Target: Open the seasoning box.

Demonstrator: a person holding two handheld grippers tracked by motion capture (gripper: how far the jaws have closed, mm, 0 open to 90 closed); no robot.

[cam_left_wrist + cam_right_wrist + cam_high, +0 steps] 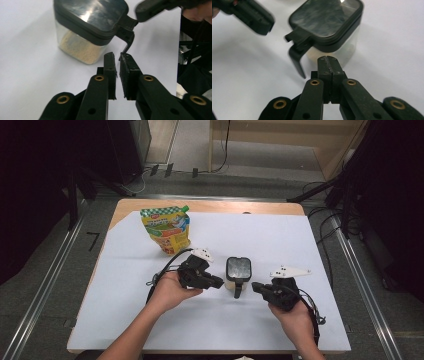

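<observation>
Both my tongs sit low on the tabletop [125, 310], flanking the jar [238, 271]. My left tongs [118, 56] are nearly closed, a narrow gap by its latch [127, 40]. My right tongs [328, 60] are pressed together, empty.

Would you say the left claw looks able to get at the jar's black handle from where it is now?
Probably yes: the left claw sits just short of the handle of the jar, nothing between them, but its jaws stand barely apart and would need opening.

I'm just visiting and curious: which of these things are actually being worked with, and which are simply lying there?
In use:
- jar with a dark lid and pale powder inside
- left gripper, jaws nearly closed beside the jar's handle
- right gripper, jaws shut, empty

Lying about:
- colourful pouch, standing farther back
- white sheet
</observation>
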